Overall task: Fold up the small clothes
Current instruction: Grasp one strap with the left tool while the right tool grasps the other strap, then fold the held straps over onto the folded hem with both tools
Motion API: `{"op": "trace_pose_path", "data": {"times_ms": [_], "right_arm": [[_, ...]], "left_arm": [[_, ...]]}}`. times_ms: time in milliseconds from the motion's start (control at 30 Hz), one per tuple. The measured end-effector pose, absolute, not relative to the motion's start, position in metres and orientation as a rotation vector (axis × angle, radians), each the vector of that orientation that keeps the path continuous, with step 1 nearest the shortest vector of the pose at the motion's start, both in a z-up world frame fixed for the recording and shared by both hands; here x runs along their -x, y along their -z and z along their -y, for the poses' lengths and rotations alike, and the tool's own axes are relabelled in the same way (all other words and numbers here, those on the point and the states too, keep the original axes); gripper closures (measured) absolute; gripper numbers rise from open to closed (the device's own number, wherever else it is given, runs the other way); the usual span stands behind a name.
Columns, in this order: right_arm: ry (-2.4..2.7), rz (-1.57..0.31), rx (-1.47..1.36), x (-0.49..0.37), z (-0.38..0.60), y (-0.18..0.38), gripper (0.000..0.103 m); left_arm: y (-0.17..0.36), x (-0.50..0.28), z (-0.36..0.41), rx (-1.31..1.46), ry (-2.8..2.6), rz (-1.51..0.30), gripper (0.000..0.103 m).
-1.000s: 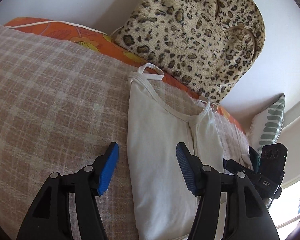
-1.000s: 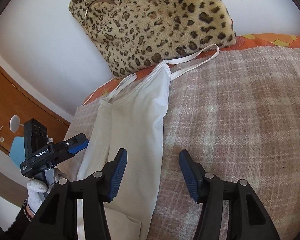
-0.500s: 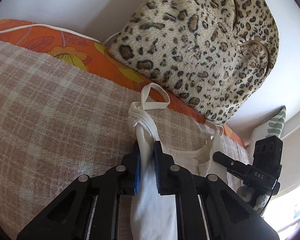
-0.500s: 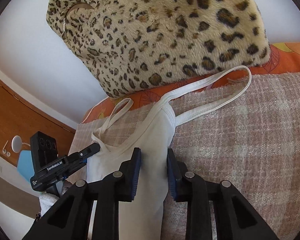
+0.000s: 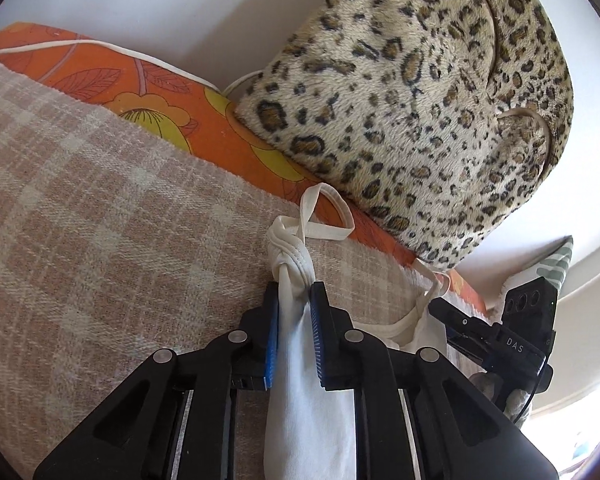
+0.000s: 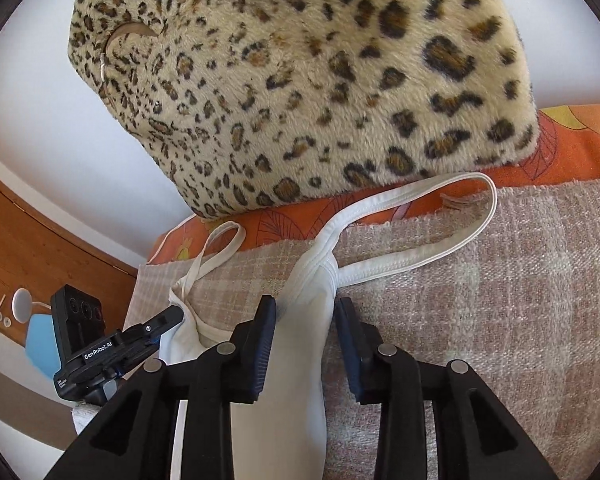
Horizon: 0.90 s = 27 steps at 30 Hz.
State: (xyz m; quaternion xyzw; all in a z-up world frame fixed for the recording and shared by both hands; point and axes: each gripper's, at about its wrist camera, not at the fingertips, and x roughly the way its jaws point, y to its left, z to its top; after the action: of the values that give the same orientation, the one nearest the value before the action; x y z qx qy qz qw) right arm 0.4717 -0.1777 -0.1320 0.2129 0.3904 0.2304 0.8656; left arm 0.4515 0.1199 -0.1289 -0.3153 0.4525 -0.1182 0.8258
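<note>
Plaid blanket is carrying the white camisole. Left gripper is pinching its bunched strap corner while easing open; right gripper is opening, fabric loose between. Next probably calls for re-clenching, then folding.

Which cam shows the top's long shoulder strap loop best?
Right wrist view: the long strap loop lies open across the plaid blanket toward the orange cushion, whole length visible. Left wrist view shows only the top's other, short loop; the long one is mostly hidden there.
</note>
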Motion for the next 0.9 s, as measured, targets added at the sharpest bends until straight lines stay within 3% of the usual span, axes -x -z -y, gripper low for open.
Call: {"op": "trace_pose_path", "data": {"times_ms": [33, 100, 133, 900], "right_arm": [[-0.475, -0.821, -0.434, -0.474, 0.176, 0.131, 0.075], [-0.456, -0.832, -0.391, -0.477, 0.172, 0.129, 0.094], [-0.456, -0.832, -0.38, -0.478, 0.171, 0.128, 0.096], [-0.529, -0.684, -0.291, -0.391, 0.168, 0.054, 0.098]], "left_arm": [[0.127, -0.452, -0.118, 0.649, 0.249, -0.957, 0.09], [0.127, -0.454, -0.117, 0.635, 0.245, -0.954, 0.094], [0.128, -0.454, -0.118, 0.65, 0.246, -0.952, 0.097], [0.05, -0.392, -0.104, 0.608, 0.392, -0.808, 0.099]]}}
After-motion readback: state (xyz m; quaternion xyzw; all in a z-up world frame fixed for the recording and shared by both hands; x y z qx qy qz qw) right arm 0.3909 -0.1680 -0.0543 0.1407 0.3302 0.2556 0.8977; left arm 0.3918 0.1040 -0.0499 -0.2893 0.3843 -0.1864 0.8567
